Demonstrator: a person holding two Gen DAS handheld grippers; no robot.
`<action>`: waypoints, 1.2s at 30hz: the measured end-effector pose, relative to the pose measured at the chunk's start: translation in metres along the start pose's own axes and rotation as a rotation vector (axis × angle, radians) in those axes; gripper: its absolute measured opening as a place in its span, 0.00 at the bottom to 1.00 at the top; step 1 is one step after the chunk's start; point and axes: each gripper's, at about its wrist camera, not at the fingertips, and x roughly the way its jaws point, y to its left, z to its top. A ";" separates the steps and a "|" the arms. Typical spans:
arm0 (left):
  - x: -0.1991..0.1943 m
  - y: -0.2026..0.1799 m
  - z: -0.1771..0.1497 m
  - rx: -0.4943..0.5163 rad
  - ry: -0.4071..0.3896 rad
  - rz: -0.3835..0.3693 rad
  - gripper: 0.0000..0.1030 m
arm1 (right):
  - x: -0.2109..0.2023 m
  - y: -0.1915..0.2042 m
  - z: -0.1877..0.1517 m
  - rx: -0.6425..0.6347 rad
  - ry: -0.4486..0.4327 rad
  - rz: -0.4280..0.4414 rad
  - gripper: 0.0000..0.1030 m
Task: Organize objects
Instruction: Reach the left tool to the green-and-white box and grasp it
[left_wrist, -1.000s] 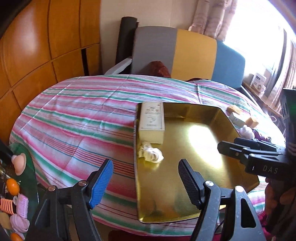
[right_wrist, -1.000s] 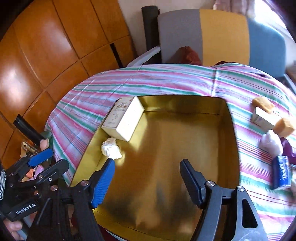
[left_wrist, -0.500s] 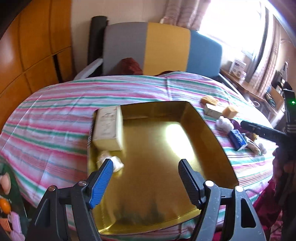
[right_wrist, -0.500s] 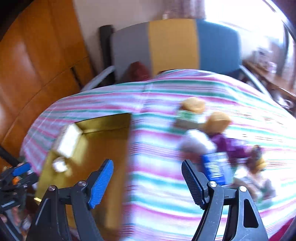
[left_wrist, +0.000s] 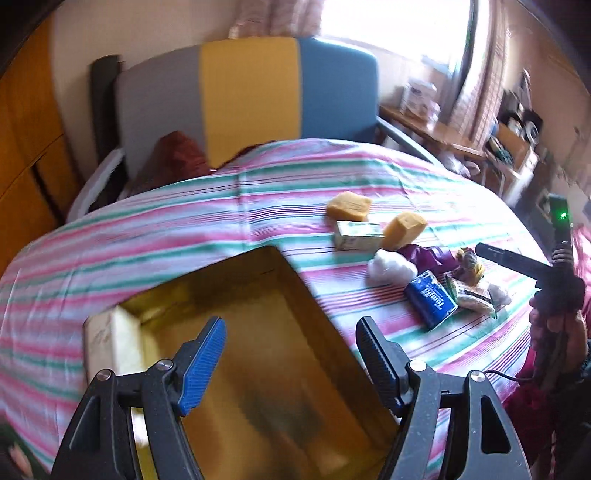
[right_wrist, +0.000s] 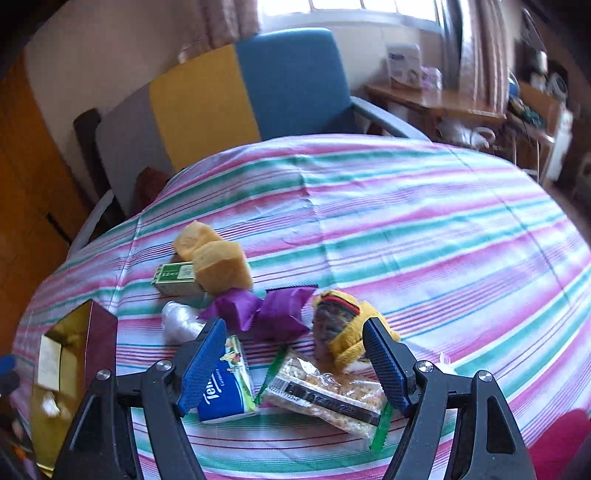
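Observation:
A gold tray (left_wrist: 258, 314) lies on the striped tablecloth with a white box (left_wrist: 110, 339) at its left wall. My left gripper (left_wrist: 291, 350) hangs open over the tray floor, nothing between its fingers. Right of the tray lies a pile of loose items. My right gripper (right_wrist: 295, 350) stands open just above it, over a blue tissue pack (right_wrist: 229, 395) and a clear snack bar packet (right_wrist: 328, 395). Beyond them lie a purple wrapper (right_wrist: 266, 310), a yellow knit doll (right_wrist: 343, 321), two yellow sponges (right_wrist: 221, 264), a green-and-white box (right_wrist: 175, 277) and a white cotton wad (right_wrist: 179, 321).
A grey, yellow and blue chair (left_wrist: 251, 92) stands behind the table, with wooden cabinets (left_wrist: 22, 147) to the left. A cluttered desk (right_wrist: 443, 99) stands by the window at the right. A hand (left_wrist: 557, 332) holds the right gripper at the table's right edge.
Both grippers have swept to the right. The right one left the tray and now hovers over the loose pile. The left one moved along the tray. The crumpled white wad has dropped from the left view.

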 end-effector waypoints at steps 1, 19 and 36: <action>0.010 -0.006 0.009 -0.001 0.017 -0.020 0.72 | -0.001 -0.002 0.000 0.011 -0.005 0.006 0.75; 0.179 -0.096 0.094 0.145 0.208 0.006 0.92 | -0.005 -0.016 -0.001 0.092 0.003 0.103 0.83; 0.186 -0.084 0.091 0.061 0.182 -0.052 0.73 | -0.002 -0.012 -0.003 0.068 0.017 0.096 0.84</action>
